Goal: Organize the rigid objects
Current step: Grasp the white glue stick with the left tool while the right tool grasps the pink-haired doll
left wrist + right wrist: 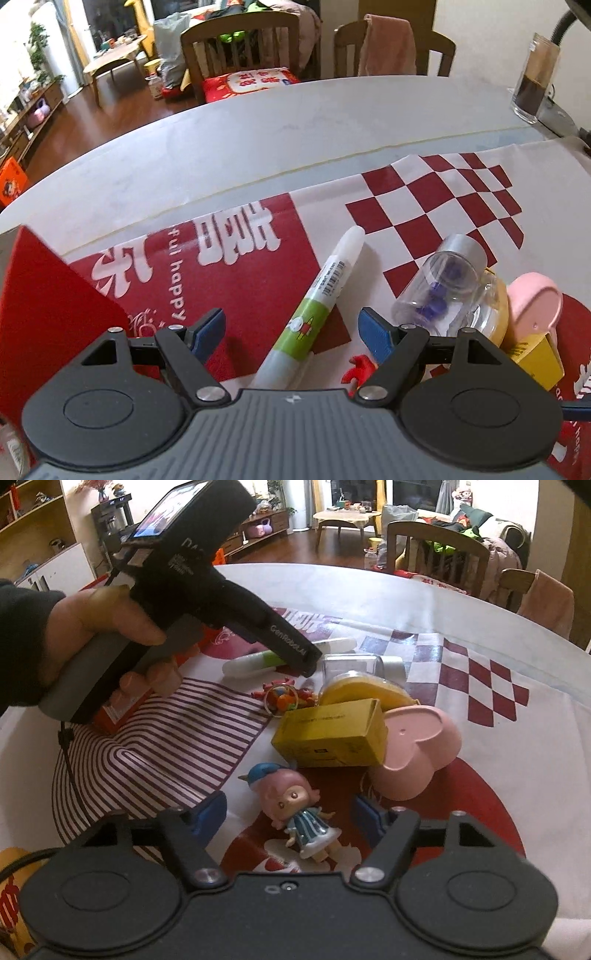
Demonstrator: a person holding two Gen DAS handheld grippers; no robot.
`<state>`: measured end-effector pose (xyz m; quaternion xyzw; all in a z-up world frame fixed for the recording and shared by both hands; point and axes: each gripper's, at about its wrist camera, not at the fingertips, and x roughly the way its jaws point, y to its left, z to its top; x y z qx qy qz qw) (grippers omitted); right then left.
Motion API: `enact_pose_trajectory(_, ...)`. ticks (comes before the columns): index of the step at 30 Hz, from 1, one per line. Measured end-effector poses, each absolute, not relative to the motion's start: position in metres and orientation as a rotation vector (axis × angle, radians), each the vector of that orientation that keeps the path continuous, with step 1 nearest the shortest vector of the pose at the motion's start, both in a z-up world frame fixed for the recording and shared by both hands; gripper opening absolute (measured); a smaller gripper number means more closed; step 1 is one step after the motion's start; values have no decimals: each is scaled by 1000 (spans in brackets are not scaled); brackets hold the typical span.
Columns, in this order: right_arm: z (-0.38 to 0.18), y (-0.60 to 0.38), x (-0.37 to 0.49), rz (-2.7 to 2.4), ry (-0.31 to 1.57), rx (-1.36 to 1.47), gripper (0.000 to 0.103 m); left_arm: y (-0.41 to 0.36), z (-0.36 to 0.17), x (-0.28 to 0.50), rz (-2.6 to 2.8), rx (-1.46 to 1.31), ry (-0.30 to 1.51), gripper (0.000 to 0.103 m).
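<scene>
In the left wrist view my left gripper (291,325) is open, its blue pads either side of a white and green marker (325,291) that lies on the printed cloth; neither pad touches it. To its right lie a clear jar (443,288) with purple bits, a yellow box (532,354) and a pink heart-shaped dish (532,302). My right gripper (290,808) is open, low over a pink-haired doll (299,812) lying between its fingers, untouched. Beyond the doll are the yellow box (332,734), the pink dish (417,749), a red crab keyring (284,696) and the marker (255,662).
A person's hand (110,616) holds the left tool over a striped cloth (166,746). A red box (48,306) stands at the left. A glass of dark liquid (532,85) stands far right. Wooden chairs (240,48) line the table's far edge.
</scene>
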<state>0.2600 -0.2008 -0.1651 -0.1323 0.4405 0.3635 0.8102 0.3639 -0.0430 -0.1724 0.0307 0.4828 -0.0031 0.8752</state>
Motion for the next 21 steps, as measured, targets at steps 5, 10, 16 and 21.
enact_pose_trajectory(5,-170,-198,265,794,959,-282,60,-45,-175,367,-15,72,999,79)
enact_pose_trajectory(10,-173,-194,266,805,954,-303,49,-44,-177,369,-46,68,981,71)
enact_pose_trajectory(16,-175,-185,259,829,921,-408,47,-50,-175,364,-103,70,966,43)
enact_pose_trajectory(21,-174,-184,259,811,923,-415,45,-57,-173,363,-111,84,969,31)
